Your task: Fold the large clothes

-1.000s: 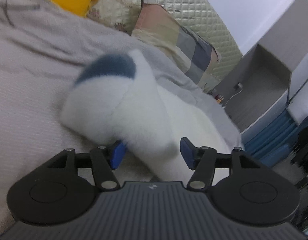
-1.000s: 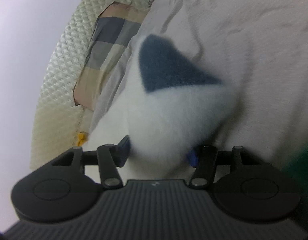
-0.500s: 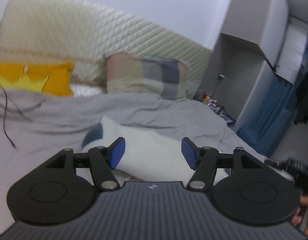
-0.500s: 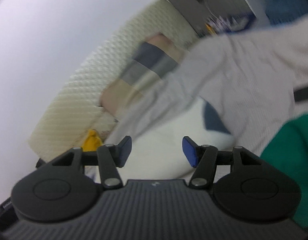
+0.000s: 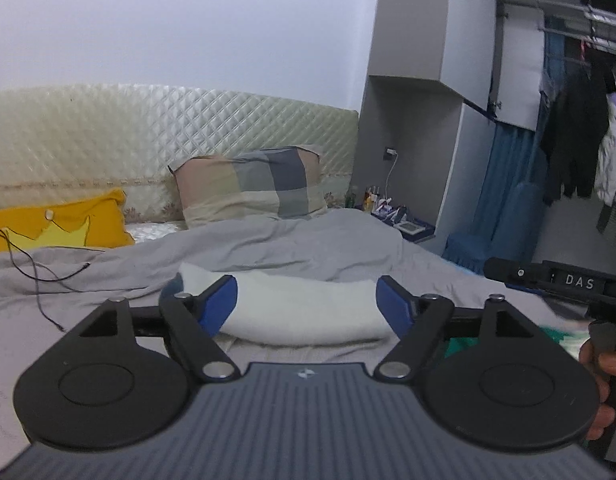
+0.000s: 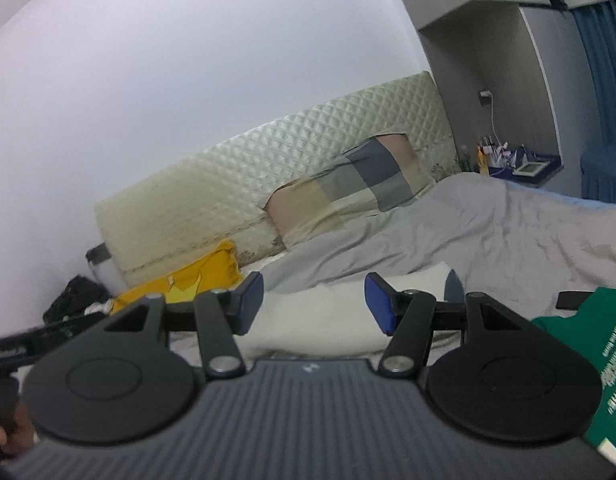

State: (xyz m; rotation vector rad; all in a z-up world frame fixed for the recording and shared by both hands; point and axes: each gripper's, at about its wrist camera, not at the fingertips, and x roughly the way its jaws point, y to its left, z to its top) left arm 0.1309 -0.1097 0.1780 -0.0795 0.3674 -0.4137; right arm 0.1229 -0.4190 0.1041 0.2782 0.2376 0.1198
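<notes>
A folded white fleece garment (image 5: 304, 308) with a dark blue patch lies on the grey bedspread (image 5: 268, 248), well beyond both grippers. My left gripper (image 5: 308, 304) is lifted above the bed; its jaws are opening and nothing is between them. In the right wrist view the same white garment (image 6: 327, 312) lies below and ahead of my right gripper (image 6: 313, 300), which stands open and holds nothing. A green garment (image 6: 587, 344) lies on the bed at the right edge of that view.
A checked pillow (image 5: 248, 186) and a yellow cushion (image 5: 60, 226) lean on the quilted headboard (image 5: 108, 140). A thin black cable (image 5: 40, 276) trails over the bed at left. A nightstand (image 5: 403, 226), grey cabinet and hanging clothes (image 5: 579, 152) stand to the right. A hand (image 5: 599, 392) holds the other gripper.
Both grippers let go of the white garment, rose and pulled back from it while rolling level. The garment now rests folded on the bed. The left jaws have spread wider.
</notes>
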